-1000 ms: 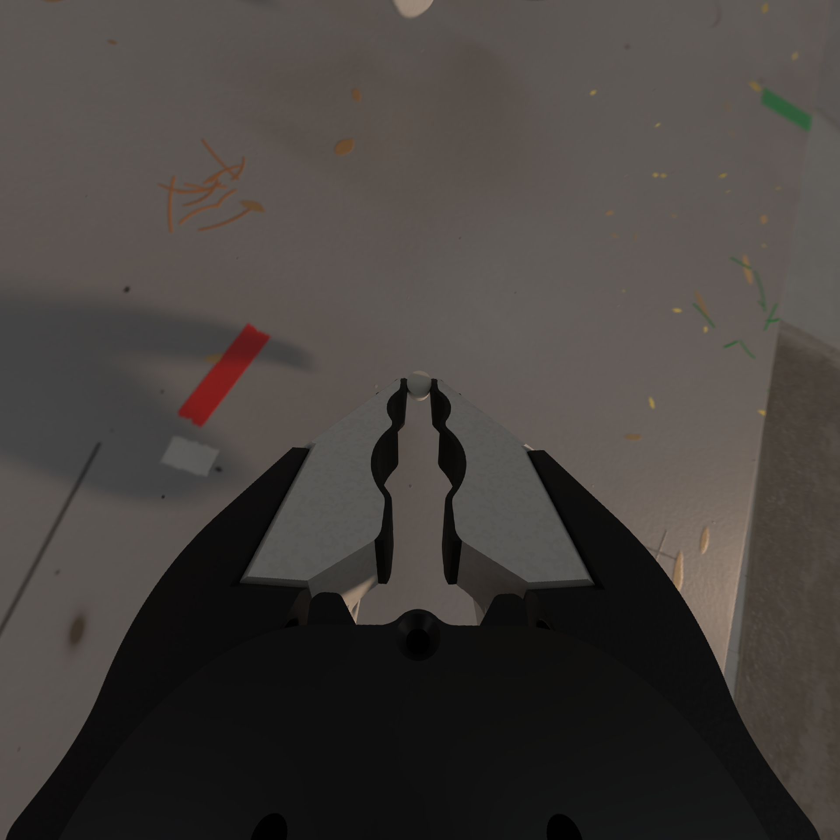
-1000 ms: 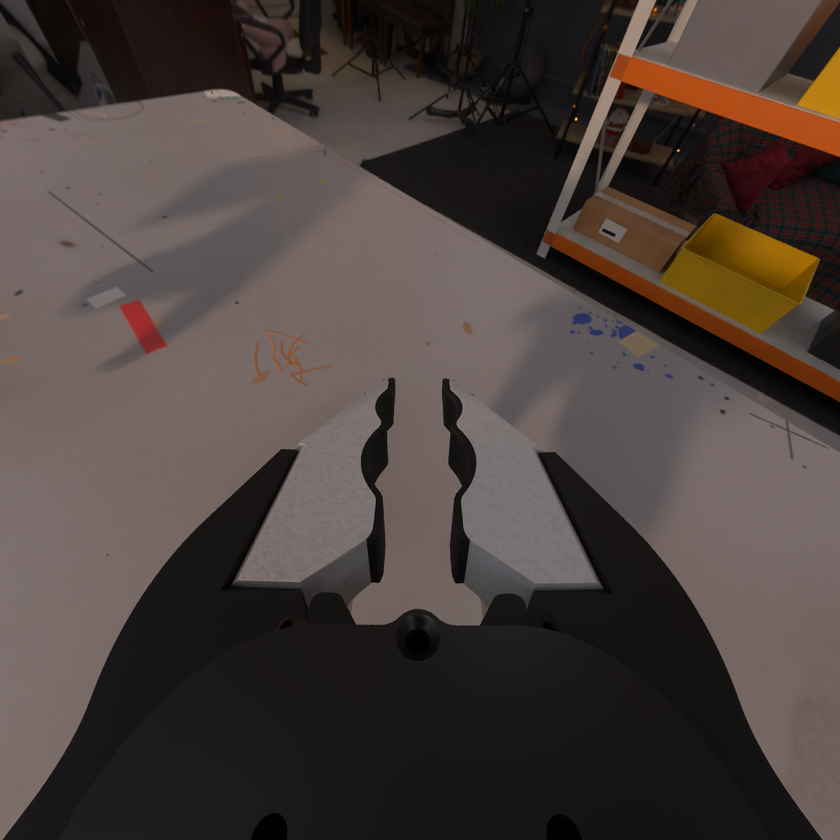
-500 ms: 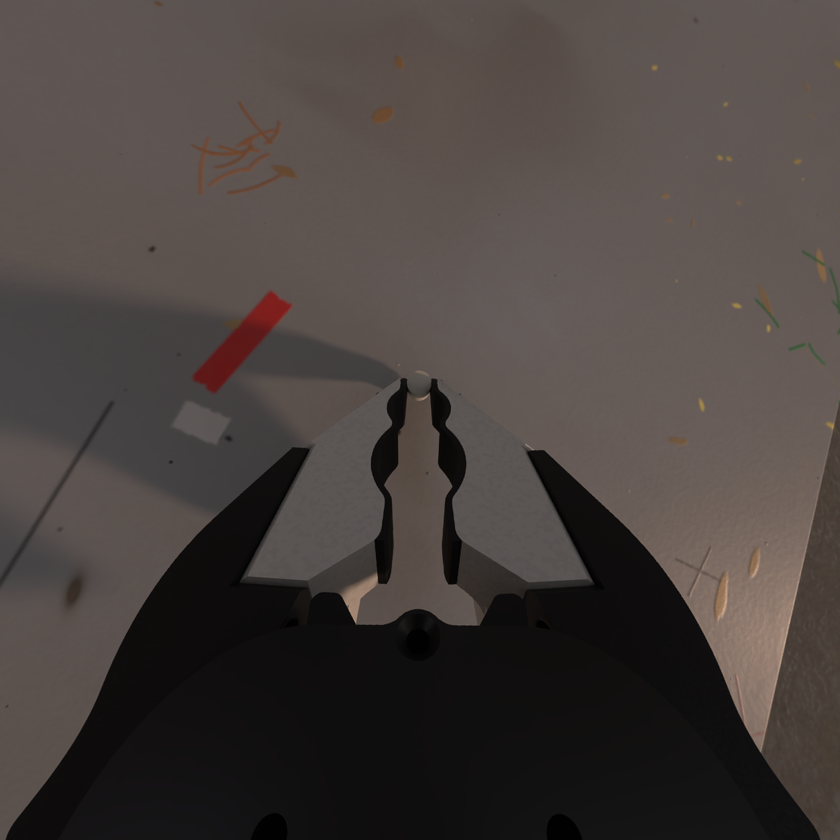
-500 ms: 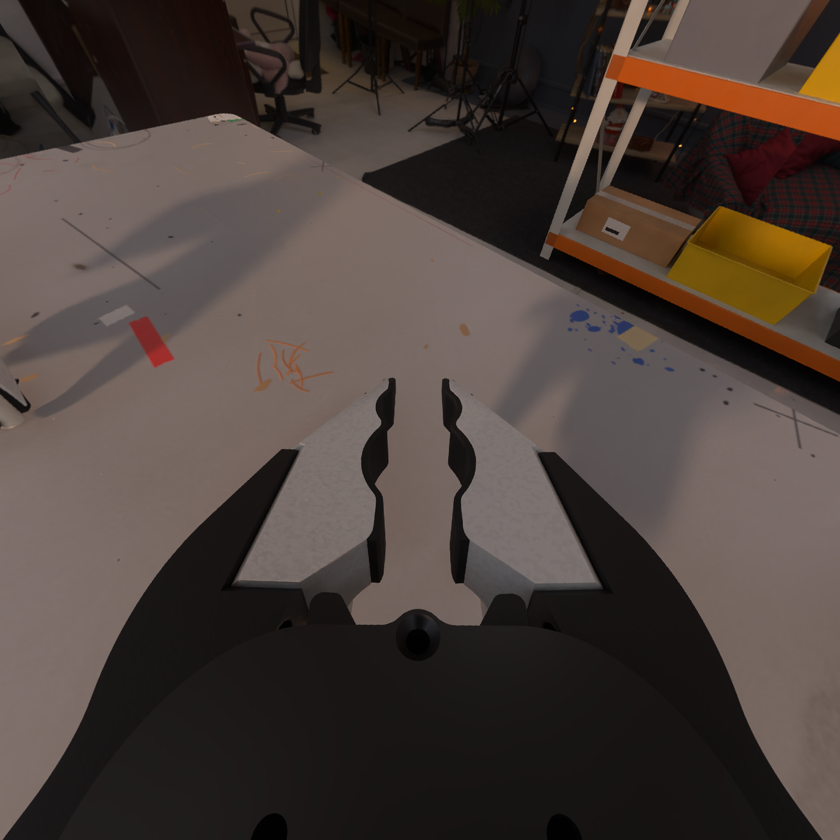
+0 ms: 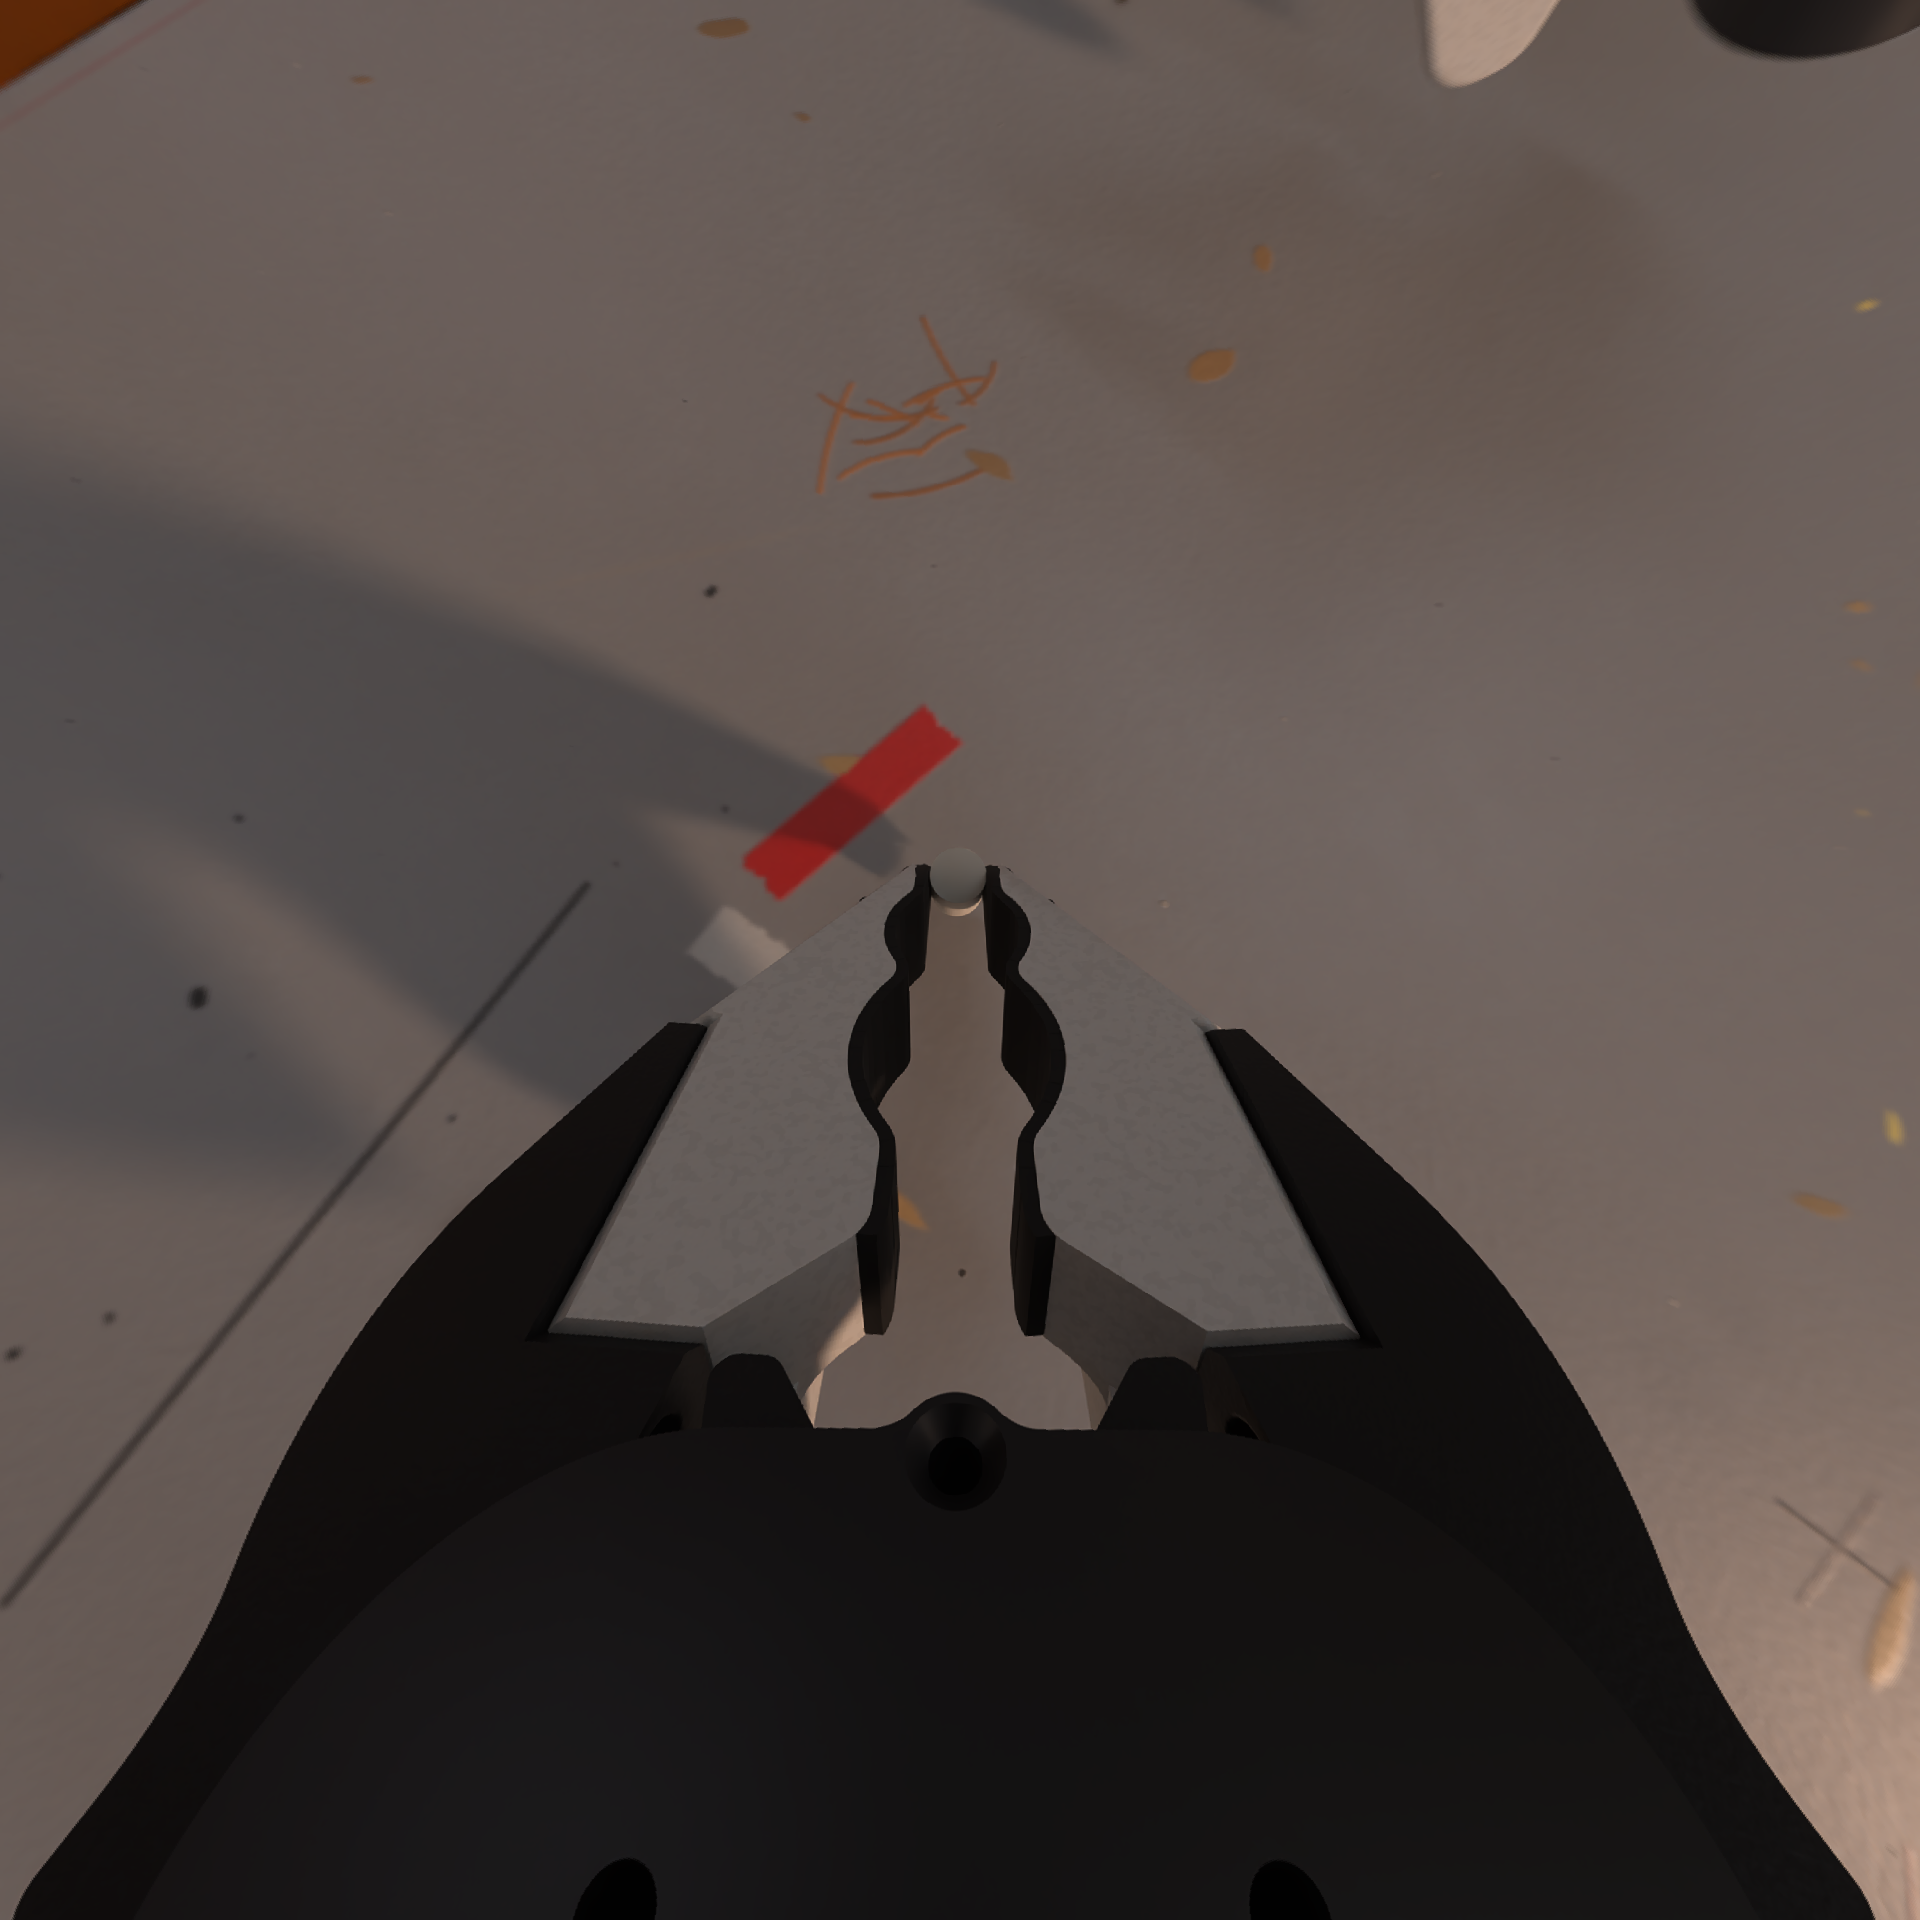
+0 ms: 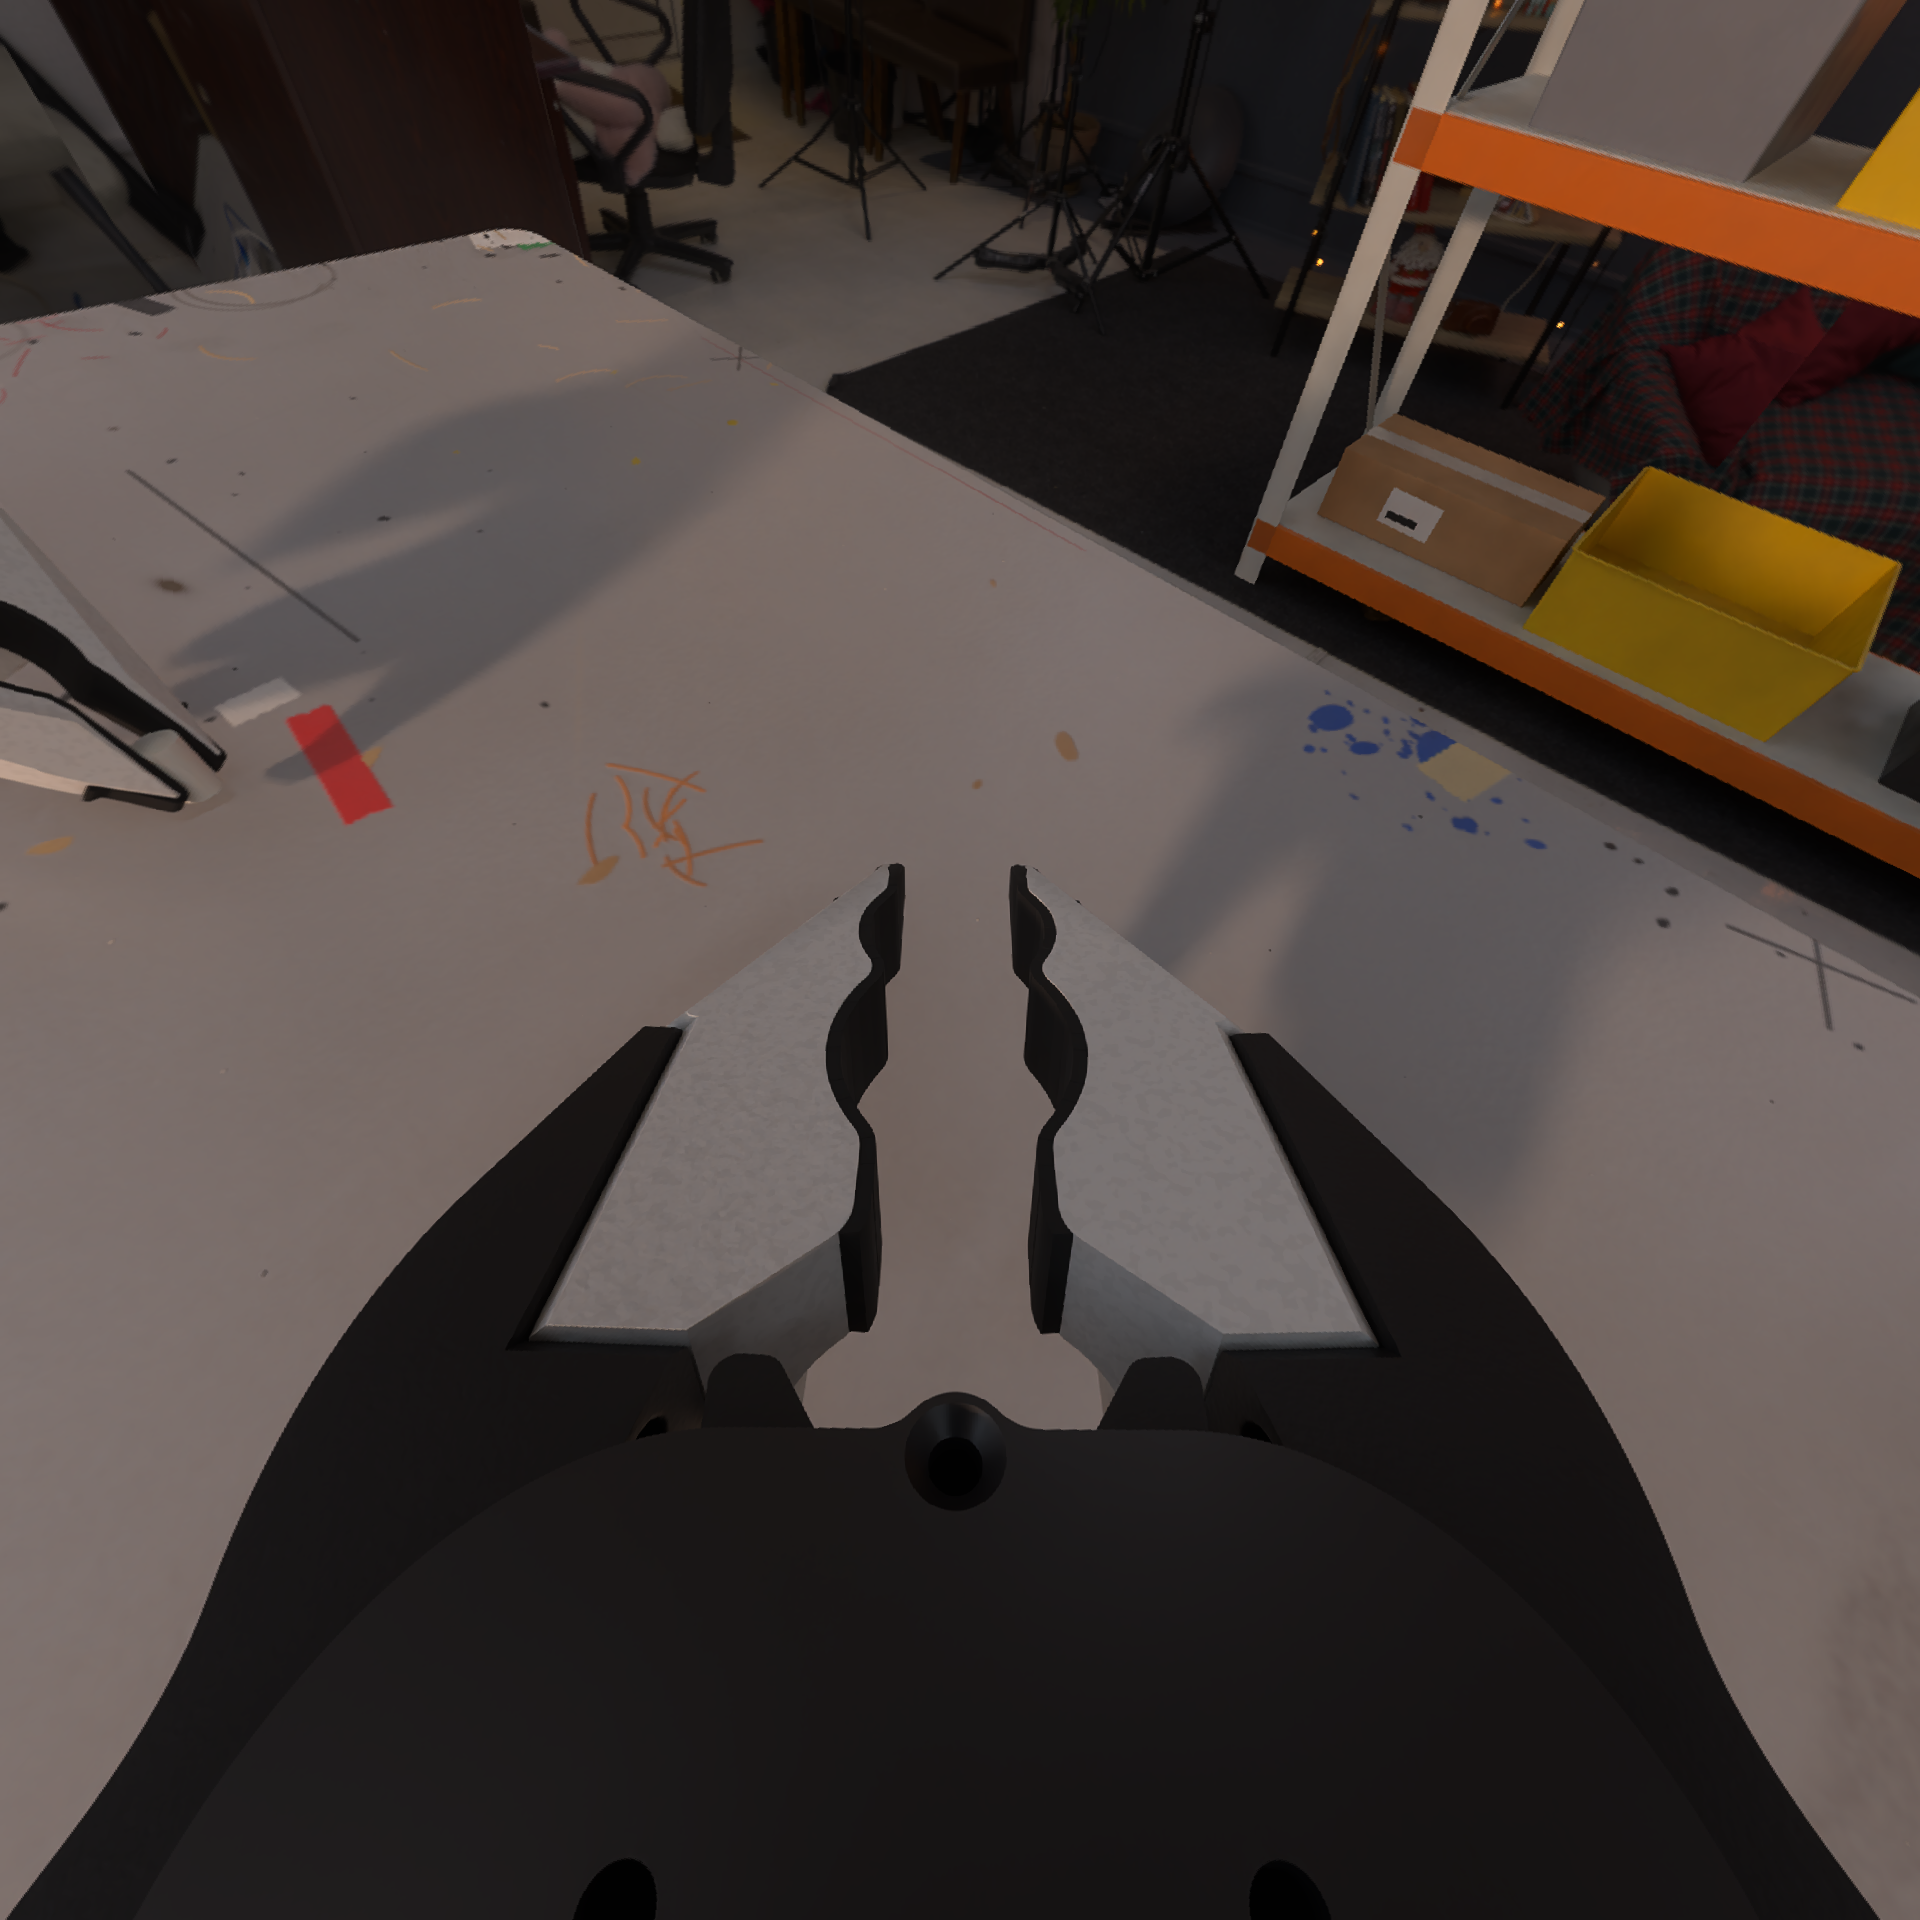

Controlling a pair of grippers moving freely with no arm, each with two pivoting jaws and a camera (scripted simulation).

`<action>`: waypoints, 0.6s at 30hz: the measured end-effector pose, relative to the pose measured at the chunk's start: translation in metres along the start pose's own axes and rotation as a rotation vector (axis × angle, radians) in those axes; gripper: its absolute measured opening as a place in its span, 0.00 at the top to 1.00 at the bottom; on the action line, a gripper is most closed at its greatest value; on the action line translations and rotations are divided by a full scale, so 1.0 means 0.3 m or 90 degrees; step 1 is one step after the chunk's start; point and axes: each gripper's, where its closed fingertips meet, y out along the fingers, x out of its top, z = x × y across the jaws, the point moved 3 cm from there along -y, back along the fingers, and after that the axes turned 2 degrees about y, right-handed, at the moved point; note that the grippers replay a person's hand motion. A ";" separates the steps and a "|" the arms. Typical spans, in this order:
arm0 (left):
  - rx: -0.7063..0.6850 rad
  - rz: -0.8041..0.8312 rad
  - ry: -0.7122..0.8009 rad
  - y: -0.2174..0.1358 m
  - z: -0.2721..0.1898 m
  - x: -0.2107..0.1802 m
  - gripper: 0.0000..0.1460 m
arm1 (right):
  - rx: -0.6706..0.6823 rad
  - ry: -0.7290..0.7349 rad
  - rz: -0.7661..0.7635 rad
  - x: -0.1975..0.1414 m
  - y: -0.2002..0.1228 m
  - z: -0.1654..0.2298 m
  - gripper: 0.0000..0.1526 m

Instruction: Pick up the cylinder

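A small white cylinder (image 5: 956,871) is pinched between the tips of my left gripper (image 5: 957,885), which is shut on it low over the grey table (image 5: 1351,727). In the right wrist view the left gripper (image 6: 192,779) shows at the left edge with the cylinder (image 6: 171,756) at its tips. My right gripper (image 6: 957,878) is open and empty above the table's middle, well to the right of the cylinder. Part of it shows at the top right of the left wrist view (image 5: 1475,42).
A red tape strip (image 5: 852,802) and a white tape scrap (image 5: 727,940) lie just beyond the left fingertips, with orange scribbles (image 5: 914,426) farther on. Past the table's far edge (image 6: 1039,509) stands an orange shelf (image 6: 1621,665) with a yellow bin (image 6: 1704,613) and a cardboard box (image 6: 1455,509).
My left gripper has moved with the cylinder held in it, so the red tape now lies near its tips. It has come into the right wrist view at the left edge.
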 end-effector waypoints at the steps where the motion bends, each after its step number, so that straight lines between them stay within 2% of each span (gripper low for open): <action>1: 0.016 0.003 0.007 0.004 0.007 0.000 0.93 | 0.000 0.000 0.000 0.000 0.000 0.000 0.87; 18: 0.003 0.019 0.014 0.020 -0.003 -0.004 0.93 | -0.001 -0.004 0.001 0.000 0.001 0.003 0.87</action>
